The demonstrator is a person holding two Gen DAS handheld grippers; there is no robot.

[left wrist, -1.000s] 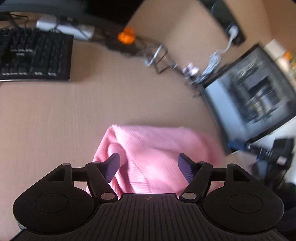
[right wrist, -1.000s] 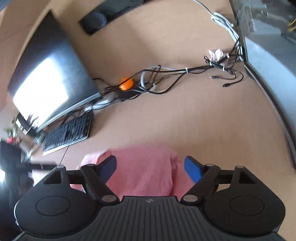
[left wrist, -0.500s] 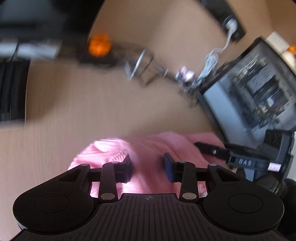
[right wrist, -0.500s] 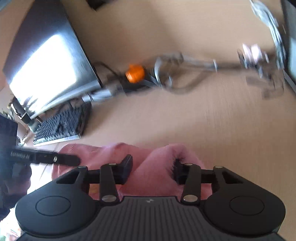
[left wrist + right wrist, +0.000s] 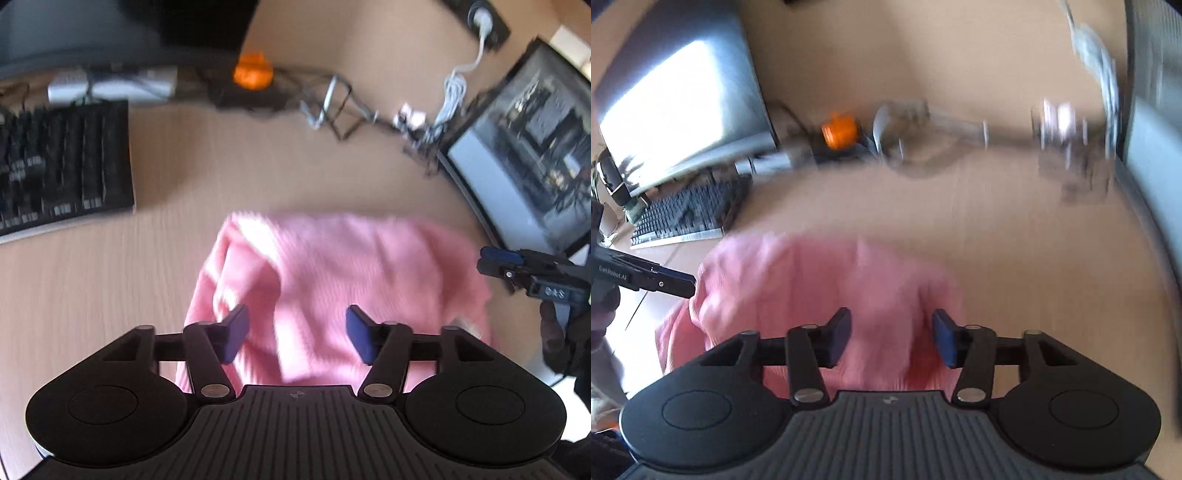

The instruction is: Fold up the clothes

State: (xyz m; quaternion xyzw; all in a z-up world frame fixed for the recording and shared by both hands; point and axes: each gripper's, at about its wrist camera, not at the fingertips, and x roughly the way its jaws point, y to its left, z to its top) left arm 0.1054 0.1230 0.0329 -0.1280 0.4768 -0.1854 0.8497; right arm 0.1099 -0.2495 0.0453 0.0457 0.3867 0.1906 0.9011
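A pink knit garment point(image 5: 332, 273) lies bunched on the wooden desk point(image 5: 92, 288), folded over on itself. My left gripper point(image 5: 295, 334) hovers over its near edge, open, with nothing between its blue pads. In the right wrist view the same pink garment point(image 5: 798, 280) spreads under my right gripper point(image 5: 890, 338), which is also open and holds nothing. The right gripper's tip point(image 5: 517, 266) shows at the right edge of the left wrist view, beside the garment. The left gripper's tip point(image 5: 661, 282) touches or nearly touches the garment's left edge in the right wrist view. Both views are motion-blurred.
A black keyboard point(image 5: 62, 162) sits at the left. An orange object point(image 5: 253, 72) and tangled cables point(image 5: 332, 103) lie at the back. One monitor point(image 5: 524, 147) stands right of the garment, another monitor point(image 5: 676, 103) left of it. Bare wood lies around the garment.
Half a second ago both grippers were pinched on folds of the pink garment. Now both have opened and the cloth lies loose on the desk; both cameras have pulled back.
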